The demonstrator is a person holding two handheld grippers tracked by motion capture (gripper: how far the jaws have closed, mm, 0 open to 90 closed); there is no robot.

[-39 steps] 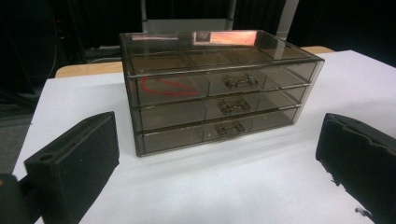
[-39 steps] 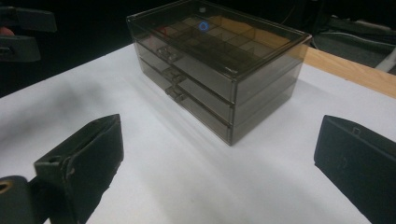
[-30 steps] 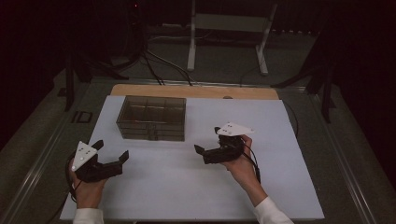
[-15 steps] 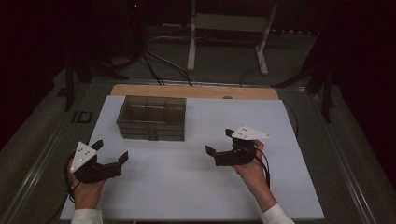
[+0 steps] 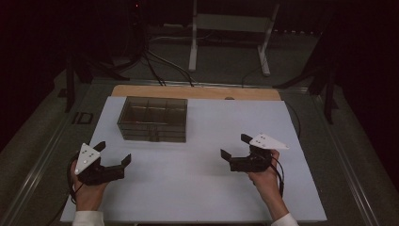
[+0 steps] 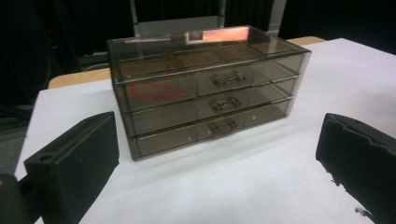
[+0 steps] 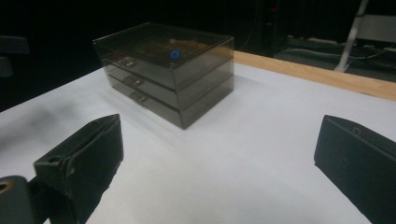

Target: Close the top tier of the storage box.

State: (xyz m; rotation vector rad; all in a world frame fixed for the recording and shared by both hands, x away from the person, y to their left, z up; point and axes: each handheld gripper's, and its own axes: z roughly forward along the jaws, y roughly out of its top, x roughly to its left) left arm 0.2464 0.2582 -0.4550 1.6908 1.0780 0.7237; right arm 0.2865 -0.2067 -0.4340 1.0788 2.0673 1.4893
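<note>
A smoky clear three-drawer box (image 5: pixel 153 118) stands on the white mat, all drawers closed. In the left gripper view its drawer fronts (image 6: pixel 210 100) face me, and a red loop (image 6: pixel 156 89) lies inside the top drawer. The right gripper view shows the drawer box (image 7: pixel 166 67) from its corner, with a small blue ring (image 7: pixel 174 54) seen through the lid. My left gripper (image 5: pixel 114 155) rests open at the mat's near left, empty. My right gripper (image 5: pixel 235 147) is open at the near right, empty, well apart from the box.
The white mat (image 5: pixel 202 188) covers most of the table; a wooden strip (image 5: pixel 197 92) runs along its far edge. Beyond it stand a white stand (image 5: pixel 228 33) and cables on the dark floor. The table's metal rim (image 5: pixel 37 165) lies at the left.
My right gripper has drawn back toward the near right, away from the drawer box. The left gripper has stayed in place.
</note>
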